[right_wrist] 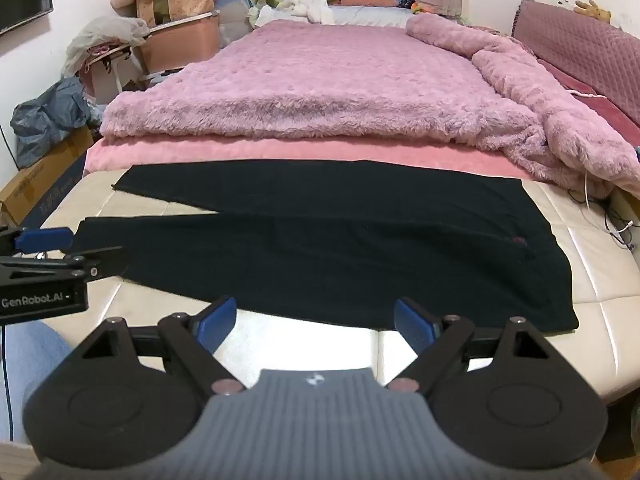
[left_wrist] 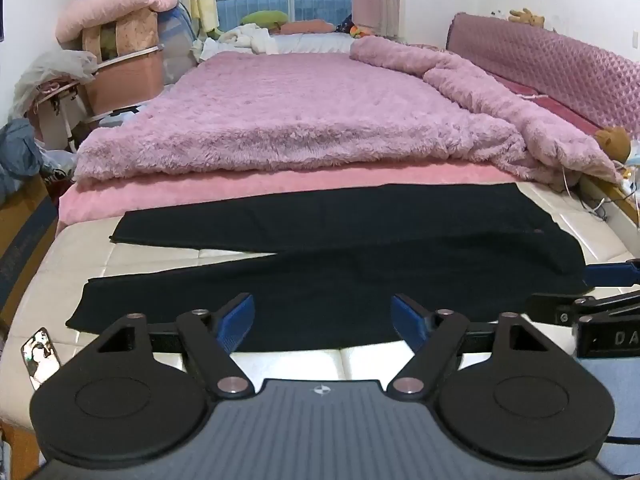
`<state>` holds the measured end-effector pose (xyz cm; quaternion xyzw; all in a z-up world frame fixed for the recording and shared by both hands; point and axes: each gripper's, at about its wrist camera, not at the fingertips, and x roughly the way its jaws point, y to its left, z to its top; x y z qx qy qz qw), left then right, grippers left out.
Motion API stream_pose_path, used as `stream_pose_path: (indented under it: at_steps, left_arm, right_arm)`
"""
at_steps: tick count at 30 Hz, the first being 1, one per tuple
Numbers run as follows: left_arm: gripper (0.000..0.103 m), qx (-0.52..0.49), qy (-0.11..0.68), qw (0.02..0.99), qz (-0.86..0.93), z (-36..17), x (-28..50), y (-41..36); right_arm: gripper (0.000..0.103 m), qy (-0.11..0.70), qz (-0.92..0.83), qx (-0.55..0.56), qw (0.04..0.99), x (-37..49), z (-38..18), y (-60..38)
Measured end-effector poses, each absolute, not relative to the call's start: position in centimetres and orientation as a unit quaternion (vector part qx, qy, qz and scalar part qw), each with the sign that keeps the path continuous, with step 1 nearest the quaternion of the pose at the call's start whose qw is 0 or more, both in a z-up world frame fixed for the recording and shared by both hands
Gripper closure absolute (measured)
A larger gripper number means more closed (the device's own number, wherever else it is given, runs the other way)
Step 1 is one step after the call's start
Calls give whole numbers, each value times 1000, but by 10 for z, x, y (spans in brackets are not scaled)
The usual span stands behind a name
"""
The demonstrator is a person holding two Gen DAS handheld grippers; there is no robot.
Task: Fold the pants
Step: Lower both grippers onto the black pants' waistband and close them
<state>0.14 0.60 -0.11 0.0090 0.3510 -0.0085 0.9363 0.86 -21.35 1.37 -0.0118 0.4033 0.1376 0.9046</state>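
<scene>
- left black two-finger gripper with blue pads point(left_wrist: 323, 326) hovers at the near edge of the bed, jaws spread wide, nothing between them; the near trouser leg lies just ahead of its tips.
- right black two-finger gripper with blue pads point(right_wrist: 315, 322) is likewise spread and empty, just short of the near hem-side edge of the cloth.
- flat black knit pants point(right_wrist: 340, 240) lie unfolded on the cream quilted mattress point(right_wrist: 592, 280), long axis running left to right across both views: waist to the right, the two legs splaying apart toward the left.
- by my reading, the left gripper is nearer the leg ends and the right nearer the waist, so the first fold would carry the near leg away onto the far one.
- beyond the pants, a fluffy pink blanket point(left_wrist: 288, 120) covers the rest of the bed.
</scene>
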Motion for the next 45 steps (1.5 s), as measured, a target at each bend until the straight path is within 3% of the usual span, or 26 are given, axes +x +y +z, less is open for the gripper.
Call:
stream_pose_path:
  at_steps: [6,8,10,15,18,22,27,44,45]
  left_arm:
    - [24,21,348,937,-5,-6,4,24]
    - [30,44,345,938,-9,-10,11,33]
    - [43,72,345,936,-18,-15,20,34]
    - [55,126,340,927,-91,-44,38,67]
    - [54,192,339,911,-134,-71,46,84]
    - [54,293,394,859,-145,-107,58,110]
    - [54,400,451,782,-156,-159,50,139]
    - [54,459,455,751,-131,-186,76,124]
    - [62,457,458,752,-126,-187,79,122]
  right_arm:
    - [21,336,127,-11,933,9,12,-232]
    - [21,300,132,-21,945,10,9,-241]
    - [21,292,142,-24,945,21,6,-253]
    - [21,328,153,-25,932,60,-13,-291]
    - [24,345,150,-34,926,82,-29,-317]
    - [51,367,156,-103,911,106,-56,-340]
    - [62,407,163,-189,879,132,-97,-363]
    - [62,466,158,-299,817,159,-149,-404]
    - [62,468,170,-307,811,158,-148,-407]
